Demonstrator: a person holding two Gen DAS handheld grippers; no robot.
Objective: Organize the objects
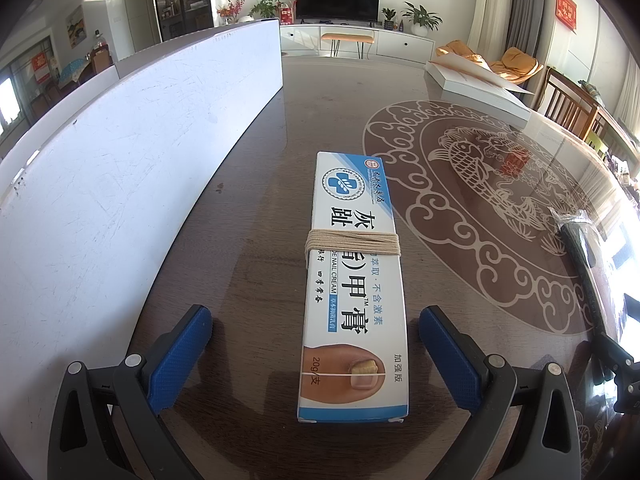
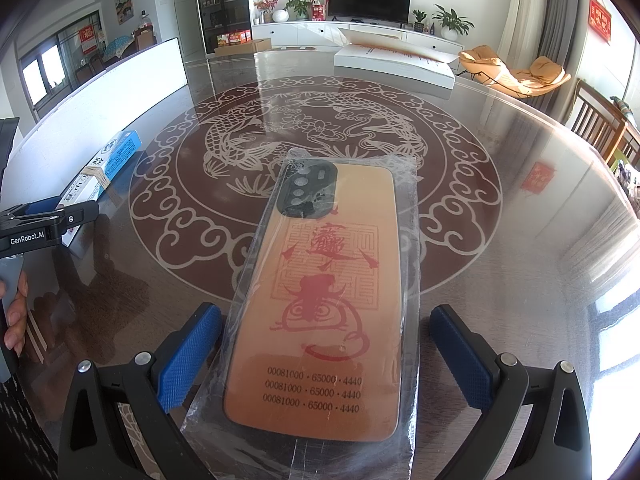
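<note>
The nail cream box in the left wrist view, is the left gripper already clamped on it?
No. The left gripper is open, its blue pads standing apart from either side of the nail cream box.

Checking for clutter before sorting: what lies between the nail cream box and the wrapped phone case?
In the right wrist view, only bare table with its fish pattern lies between the nail cream box and the wrapped phone case.

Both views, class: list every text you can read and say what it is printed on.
"NAIL CREAM", "20g": cream box.
"灰趾", "甲膏", "加强版": same box; its small print is unreadable.
"00081000 · 65000 · 4440", three times: phone case; its red seal is unreadable.
"GenRobot.AI": left gripper.
Red wall hanging: too blurred.
</note>
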